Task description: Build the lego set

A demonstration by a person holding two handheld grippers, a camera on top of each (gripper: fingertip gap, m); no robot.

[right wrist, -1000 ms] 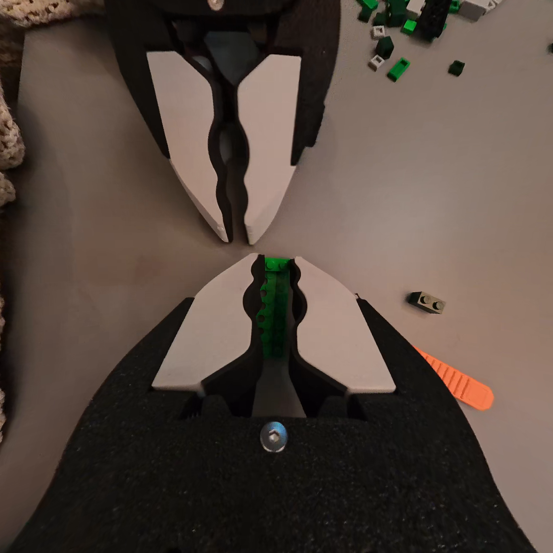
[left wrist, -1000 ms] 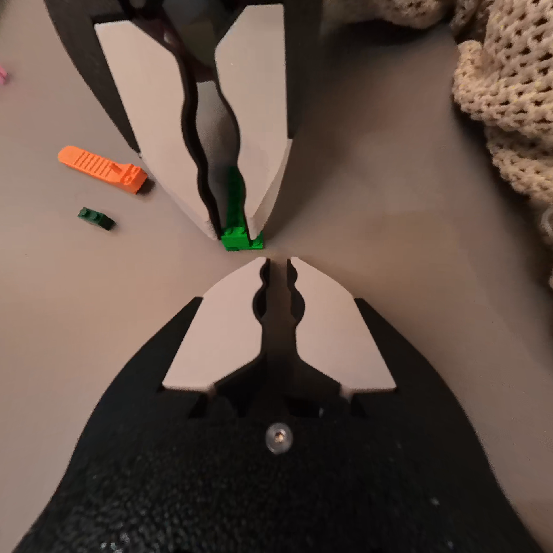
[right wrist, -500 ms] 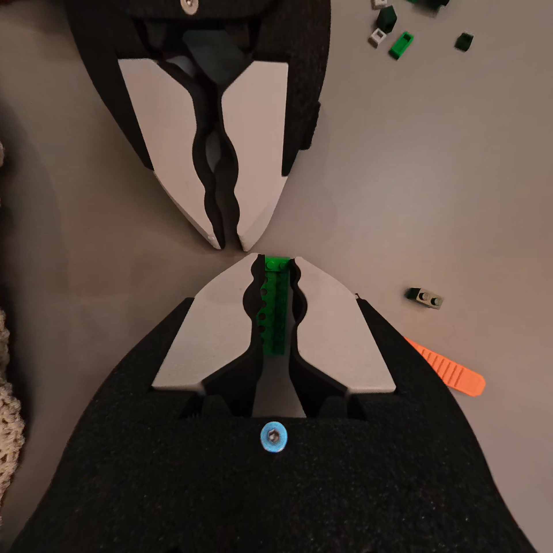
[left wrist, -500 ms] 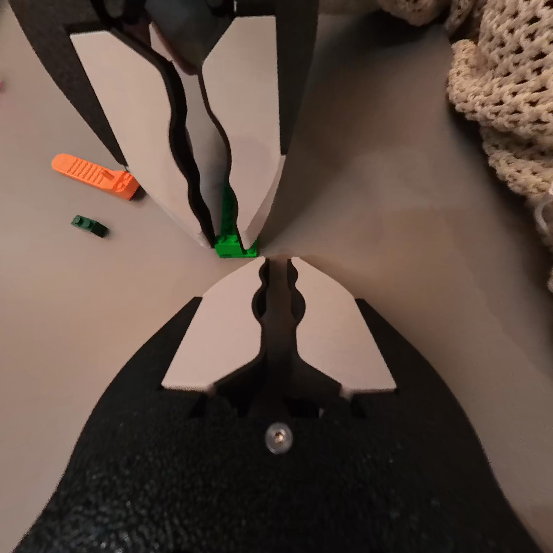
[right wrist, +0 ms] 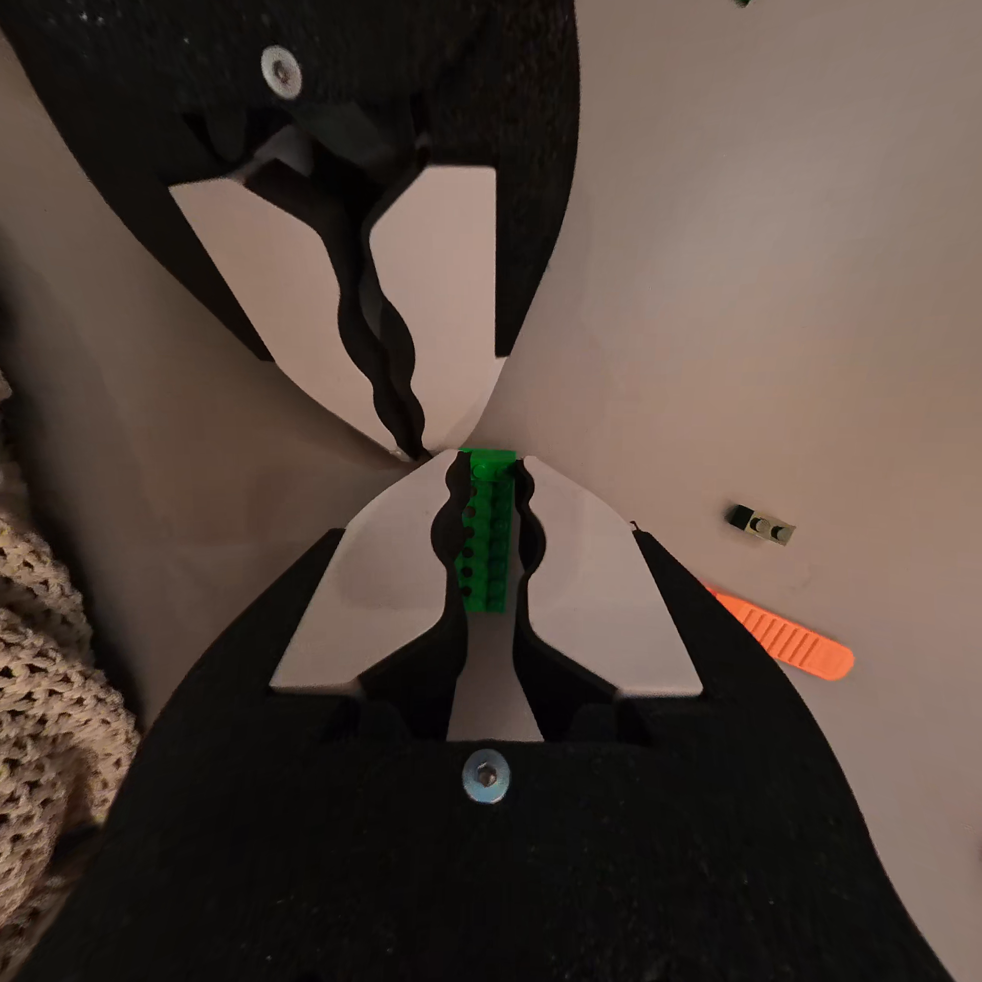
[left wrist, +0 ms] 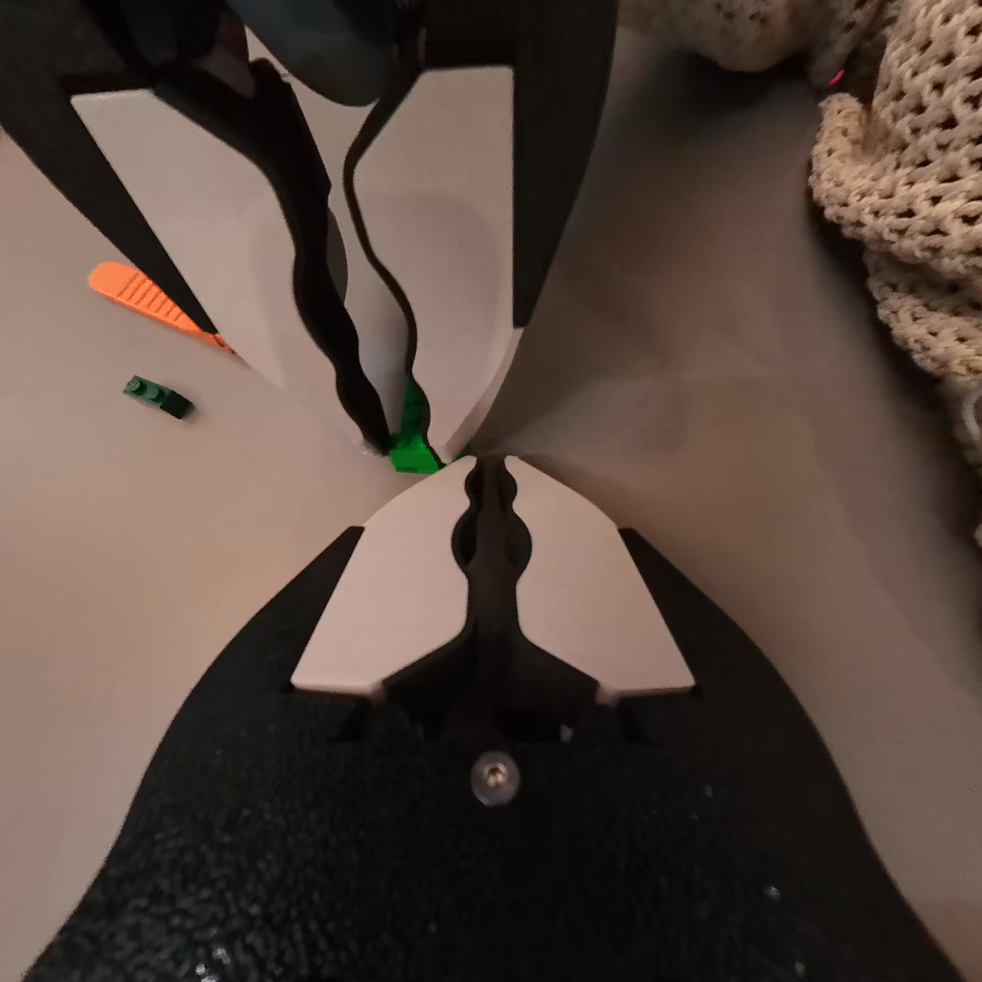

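Surface: grey tabletop (right wrist: 744, 265), dim light; cream knitted fabric (left wrist: 903, 239) along its right edge in the left wrist view, and at lower left in the right wrist view.
Count: two grippers, one bright green lego piece, one orange brick separator, one small loose dark brick; a speck of green at the top edge of the right wrist view is too cropped to count.
Orange brick separator (left wrist: 143, 303): left side of the left wrist view, flat on the table, partly hidden behind the right gripper's finger.
Small dark brick (left wrist: 158, 396): just below the separator, two studs up, lying apart from everything else.
Green lego piece (right wrist: 486, 536): long narrow studded bar, a row of round holes down one side, a smaller stepped bit at its far end.
Axis: its length runs along the right gripper's fingers, far end poking out past the tips toward the left gripper.
Right gripper (right wrist: 486, 462): clamped on the green piece, fingers pressed to both long sides.
Left gripper (left wrist: 489, 463): tips nearly together with only a thin slit between, nothing in it, tips meeting the green piece's protruding end; actual contact cannot be told.
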